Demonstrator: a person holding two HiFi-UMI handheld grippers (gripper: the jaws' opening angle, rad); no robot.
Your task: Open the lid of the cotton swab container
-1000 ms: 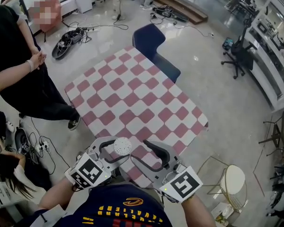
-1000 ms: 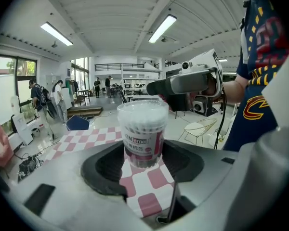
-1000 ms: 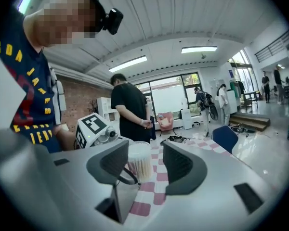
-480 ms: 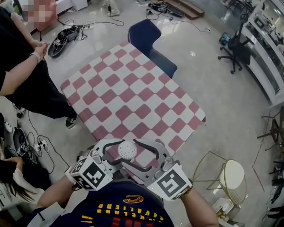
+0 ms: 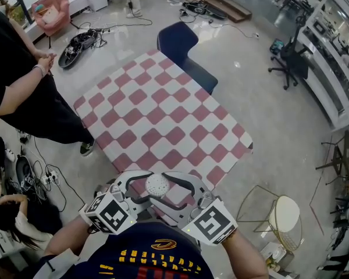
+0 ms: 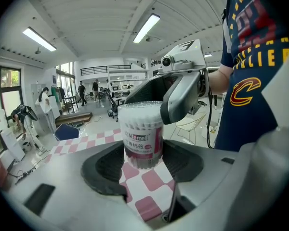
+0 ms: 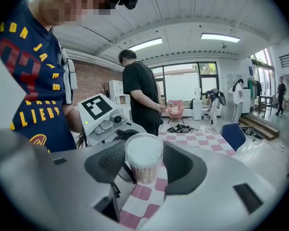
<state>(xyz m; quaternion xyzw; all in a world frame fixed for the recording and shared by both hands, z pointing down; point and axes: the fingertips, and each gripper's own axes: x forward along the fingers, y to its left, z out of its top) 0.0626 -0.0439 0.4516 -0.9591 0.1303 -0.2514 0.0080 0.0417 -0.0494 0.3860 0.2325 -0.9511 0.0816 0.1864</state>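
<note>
Head view and both gripper views, one moment. The cotton swab container (image 6: pixel 142 136), a clear cylinder with a pink-and-white label, stands upright at the near edge of a table (image 5: pixel 163 118) covered in a pink-and-white checked cloth. Whether its base rests on the cloth cannot be told.

The left gripper (image 6: pixel 143 163) is closed on the lower body of the container: its two dark pads (image 6: pixel 106 165) meet the cylinder on either side, below the label. The right gripper (image 7: pixel 143 166) comes in from the opposite side at a higher level. Its jaws stand wide and have just been closing, with the white lid (image 7: pixel 144 150) between them; the inner faces of both jaws lie against the lid's rim. The lid sits flat on the container.

In the head view the two grippers face each other across the container. Their marker cubes, left (image 5: pixel 107 212) and right (image 5: pixel 213 224), lie nearest the wearer's dark blue shirt (image 5: pixel 157 254).

Surroundings: a dark blue chair (image 5: pixel 183 48) at the table's far corner, a person in black (image 5: pixel 23 92) standing to the left with hands clasped, a round white stool (image 5: pixel 289 220) to the right, and cables (image 5: pixel 81 45) on the floor.
</note>
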